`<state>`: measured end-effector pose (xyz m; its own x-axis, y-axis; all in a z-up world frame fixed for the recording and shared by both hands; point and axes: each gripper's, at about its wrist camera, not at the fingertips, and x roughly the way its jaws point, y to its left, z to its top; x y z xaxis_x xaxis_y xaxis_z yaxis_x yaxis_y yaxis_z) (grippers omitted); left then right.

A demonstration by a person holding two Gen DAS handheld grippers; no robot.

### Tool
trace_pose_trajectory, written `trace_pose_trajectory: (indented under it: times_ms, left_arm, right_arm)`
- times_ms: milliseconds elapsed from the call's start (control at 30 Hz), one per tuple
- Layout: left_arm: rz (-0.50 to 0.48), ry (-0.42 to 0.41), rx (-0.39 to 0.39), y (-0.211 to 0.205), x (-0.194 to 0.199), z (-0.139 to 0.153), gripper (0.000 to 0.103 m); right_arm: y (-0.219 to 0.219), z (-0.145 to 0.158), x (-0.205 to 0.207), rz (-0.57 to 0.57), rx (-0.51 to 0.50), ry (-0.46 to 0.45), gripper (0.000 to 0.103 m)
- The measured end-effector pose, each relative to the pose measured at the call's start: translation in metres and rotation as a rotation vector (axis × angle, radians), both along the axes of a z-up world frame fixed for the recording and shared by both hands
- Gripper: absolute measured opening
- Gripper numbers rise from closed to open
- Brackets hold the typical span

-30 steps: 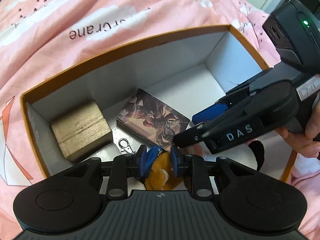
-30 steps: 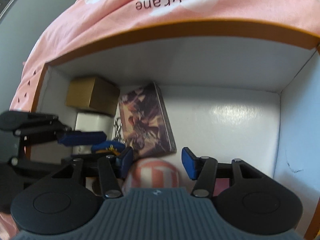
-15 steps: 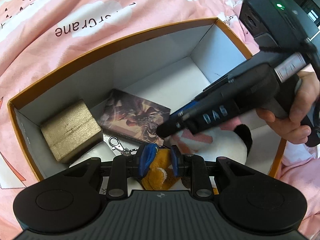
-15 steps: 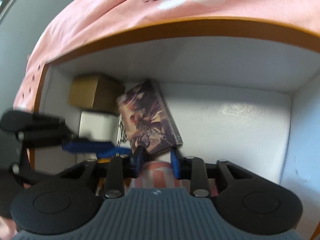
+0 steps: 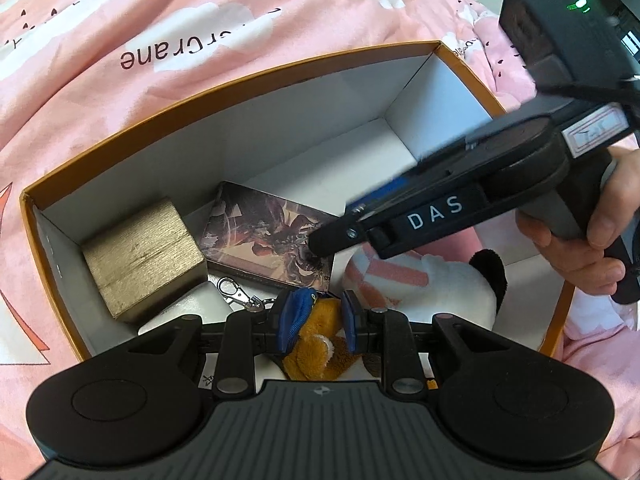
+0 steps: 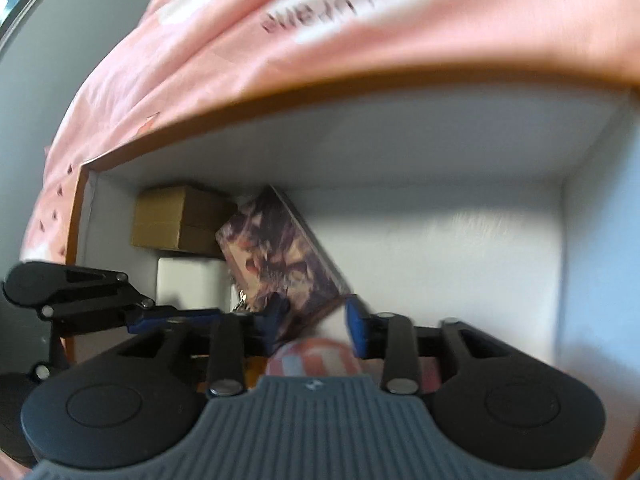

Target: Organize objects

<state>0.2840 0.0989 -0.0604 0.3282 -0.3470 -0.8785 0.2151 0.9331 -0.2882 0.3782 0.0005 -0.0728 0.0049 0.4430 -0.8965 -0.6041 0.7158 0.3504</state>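
I see the bed in pink bedding carrying the orange-rimmed box. Inside, a white plush lies at its near edge, a gold block in its left corner, a printed card box beside that. My left gripper pinches the orange plush keychain. Right gripper is narrowed around the card box's corner; contact unclear.

one gold box, one card box, two plush toys
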Motion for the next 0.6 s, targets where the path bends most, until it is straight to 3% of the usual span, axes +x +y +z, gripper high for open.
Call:
trace_pose_trajectory:
  times_ms: [100, 367, 600]
  left_arm:
    - [0.001, -0.003, -0.003, 0.002, -0.001, 0.0, 0.028]
    - [0.001, -0.012, -0.008, 0.002, -0.005, 0.0, 0.028]
    - [-0.014, -0.019, -0.024, 0.002, -0.005, 0.0, 0.028]
  right_arm:
    - [0.013, 0.011, -0.005, 0.093, 0.0, -0.091, 0.057]
    - [0.052, 0.0, -0.015, 0.265, -0.076, -0.191, 0.065]
    - [0.052, -0.004, -0.014, 0.247, -0.075, -0.153, 0.063]
